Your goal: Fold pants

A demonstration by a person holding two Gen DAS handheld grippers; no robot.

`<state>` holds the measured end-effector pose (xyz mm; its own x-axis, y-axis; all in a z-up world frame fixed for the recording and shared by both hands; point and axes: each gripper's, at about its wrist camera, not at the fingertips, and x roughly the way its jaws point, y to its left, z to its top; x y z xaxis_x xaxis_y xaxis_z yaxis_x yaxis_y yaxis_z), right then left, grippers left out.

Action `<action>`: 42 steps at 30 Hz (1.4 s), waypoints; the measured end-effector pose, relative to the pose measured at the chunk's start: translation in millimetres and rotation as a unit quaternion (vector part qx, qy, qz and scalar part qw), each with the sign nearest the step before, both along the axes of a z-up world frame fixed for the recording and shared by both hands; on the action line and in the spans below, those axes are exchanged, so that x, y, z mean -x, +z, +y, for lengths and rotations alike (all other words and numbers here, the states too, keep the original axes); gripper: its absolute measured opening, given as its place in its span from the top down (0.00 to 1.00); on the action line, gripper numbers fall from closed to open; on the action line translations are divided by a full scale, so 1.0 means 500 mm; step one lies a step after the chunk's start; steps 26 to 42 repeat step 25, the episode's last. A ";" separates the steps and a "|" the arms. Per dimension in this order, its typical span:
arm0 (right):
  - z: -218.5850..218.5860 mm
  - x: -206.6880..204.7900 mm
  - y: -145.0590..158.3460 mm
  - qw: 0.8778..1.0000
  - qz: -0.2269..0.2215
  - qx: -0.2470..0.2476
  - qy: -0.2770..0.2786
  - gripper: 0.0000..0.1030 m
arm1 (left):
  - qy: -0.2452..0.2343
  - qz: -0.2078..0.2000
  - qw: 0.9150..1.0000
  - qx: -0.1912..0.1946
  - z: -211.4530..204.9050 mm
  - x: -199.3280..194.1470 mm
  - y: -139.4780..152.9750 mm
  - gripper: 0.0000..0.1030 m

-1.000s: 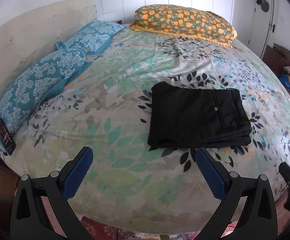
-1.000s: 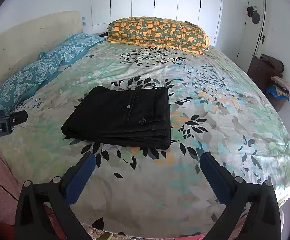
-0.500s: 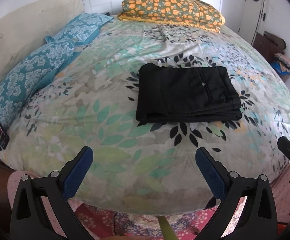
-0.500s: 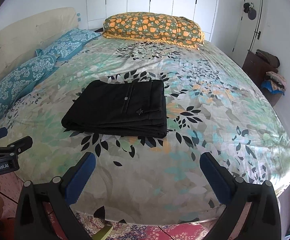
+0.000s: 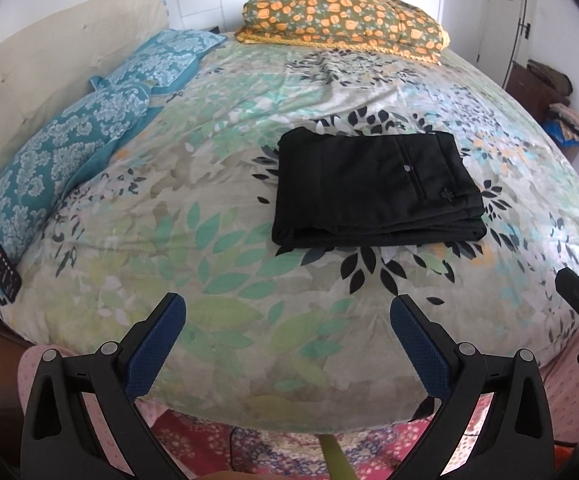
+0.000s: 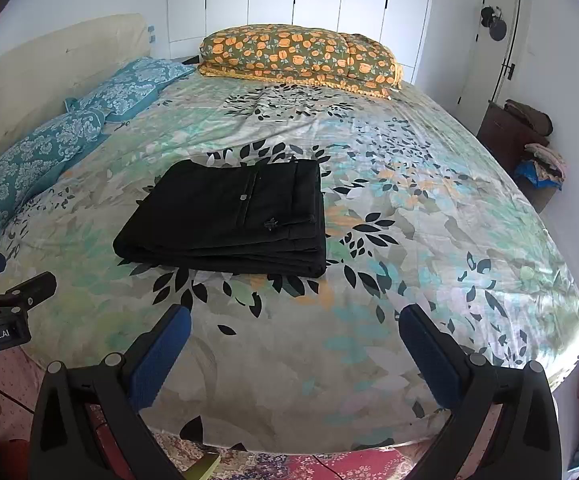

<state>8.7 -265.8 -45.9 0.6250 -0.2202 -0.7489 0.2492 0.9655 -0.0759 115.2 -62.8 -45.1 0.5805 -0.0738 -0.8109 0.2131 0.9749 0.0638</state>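
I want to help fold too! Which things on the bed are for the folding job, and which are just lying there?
For the job:
- black pants, already folded flat on the bedspread
- left gripper and right gripper, both open and holding nothing

Just lying about:
- orange flowered pillow
- blue patterned pillows
- remote control
- clothes pile beside the bed

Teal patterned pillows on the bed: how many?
2. The nearer teal patterned pillow and the farther teal patterned pillow lie along the cream headboard; none appear hidden.
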 end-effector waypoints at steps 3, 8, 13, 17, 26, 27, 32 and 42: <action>-0.001 -0.001 0.000 1.000 0.001 0.001 -0.001 0.00 | 0.000 0.000 1.000 -0.001 -0.001 0.000 -0.001 0.01; -0.002 -0.002 -0.005 1.000 0.004 -0.001 -0.001 0.00 | -0.004 0.000 1.000 -0.002 -0.004 0.001 -0.002 0.01; -0.002 -0.002 -0.005 1.000 0.004 -0.001 -0.001 0.00 | -0.005 0.005 1.000 -0.004 -0.004 -0.001 -0.008 0.01; -0.002 -0.002 -0.006 1.000 0.005 -0.001 0.000 0.00 | -0.004 0.002 1.000 -0.005 -0.005 0.000 -0.009 0.01; 0.000 -0.002 -0.013 1.000 0.010 0.001 0.005 0.00 | -0.002 0.009 1.000 -0.003 -0.001 -0.002 -0.019 0.01; 0.000 -0.002 -0.013 1.000 0.010 0.001 0.005 0.00 | -0.002 0.009 1.000 -0.003 -0.001 -0.002 -0.019 0.01; 0.000 -0.002 -0.013 1.000 0.010 0.001 0.005 0.00 | -0.002 0.009 1.000 -0.003 -0.001 -0.002 -0.019 0.01; 0.000 -0.002 -0.013 1.000 0.010 0.001 0.005 0.00 | -0.002 0.009 1.000 -0.003 -0.001 -0.002 -0.019 0.01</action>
